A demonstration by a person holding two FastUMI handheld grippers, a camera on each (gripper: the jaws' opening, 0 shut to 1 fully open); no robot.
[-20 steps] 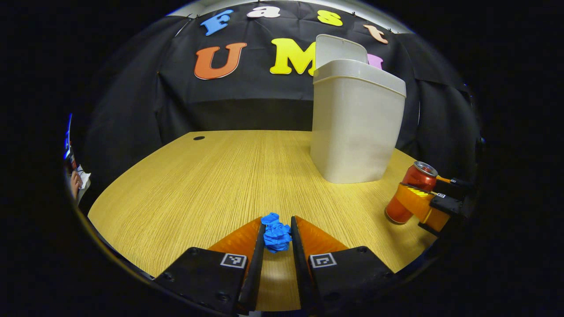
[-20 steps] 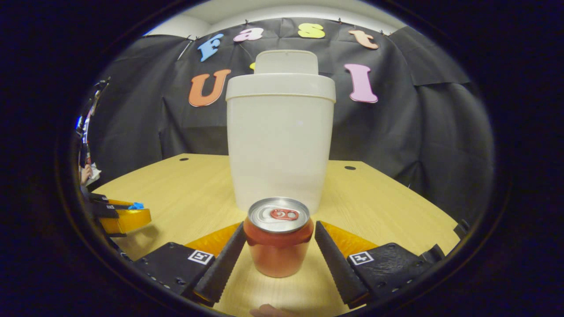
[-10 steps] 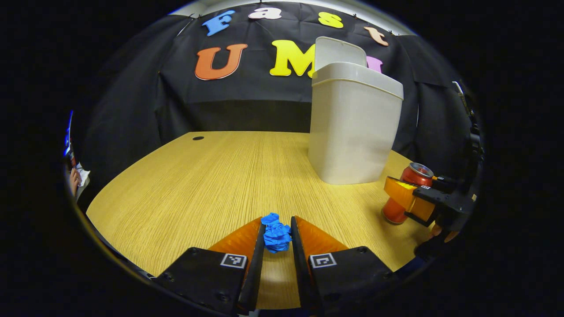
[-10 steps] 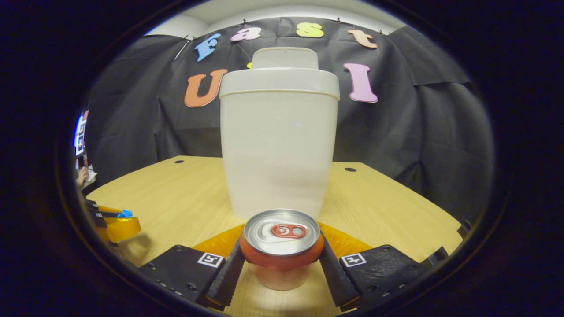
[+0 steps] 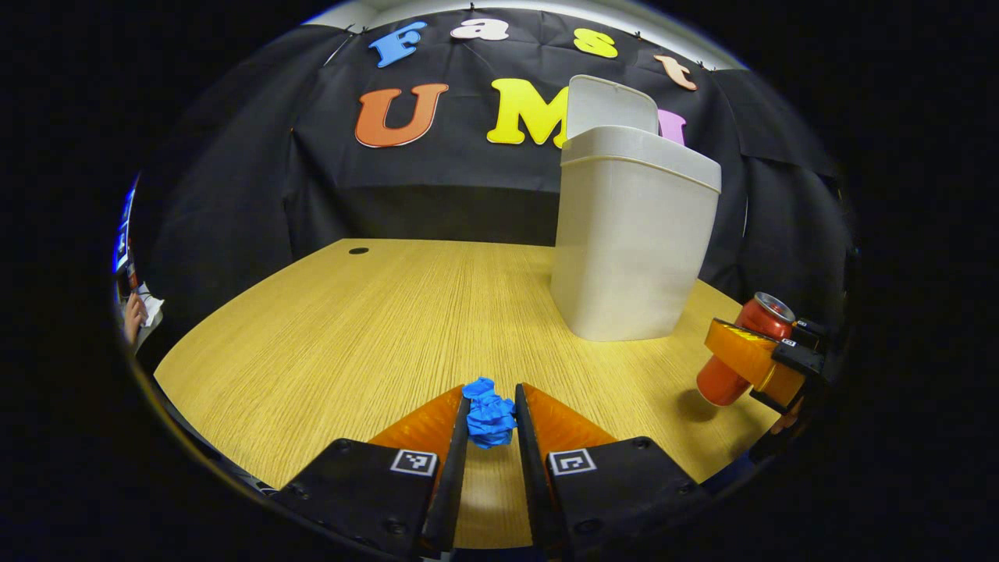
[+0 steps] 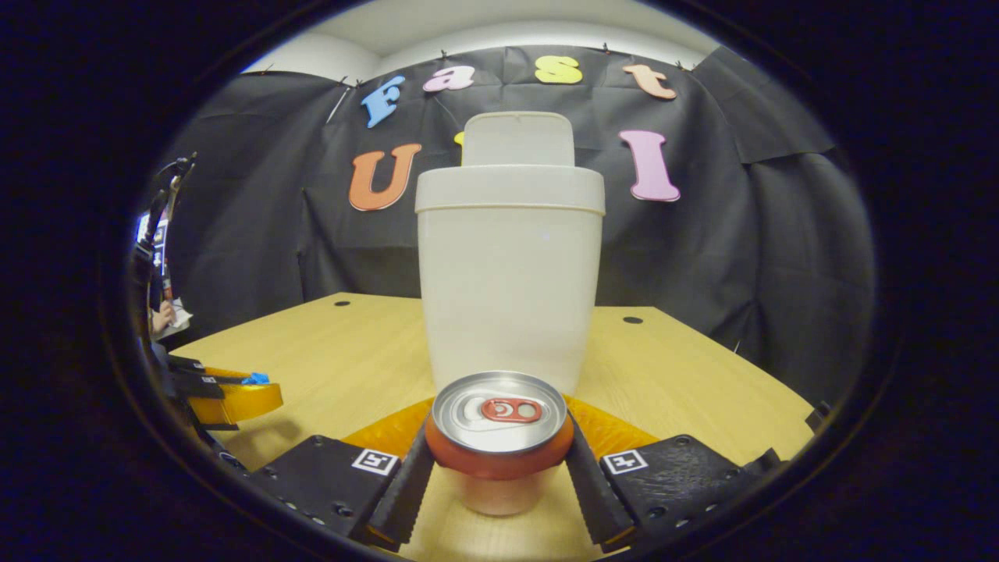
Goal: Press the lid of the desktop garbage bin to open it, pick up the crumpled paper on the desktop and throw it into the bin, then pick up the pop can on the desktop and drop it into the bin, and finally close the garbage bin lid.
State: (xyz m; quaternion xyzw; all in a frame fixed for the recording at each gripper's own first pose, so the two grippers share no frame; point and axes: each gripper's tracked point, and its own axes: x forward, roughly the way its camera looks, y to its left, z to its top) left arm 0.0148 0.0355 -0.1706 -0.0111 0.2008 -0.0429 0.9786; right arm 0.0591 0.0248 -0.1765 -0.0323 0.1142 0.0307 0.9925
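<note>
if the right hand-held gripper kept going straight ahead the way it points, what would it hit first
Probably the bin: it stands dead ahead, just beyond the pop can that the right hand-held gripper holds, so the can would likely touch the bin's front wall first. Depth is unclear.

In the right gripper view, the pop can (image 6: 499,437) sits before the bin (image 6: 509,281) on the counter (image 6: 687,382); its lid (image 6: 517,139) stands behind.
</note>
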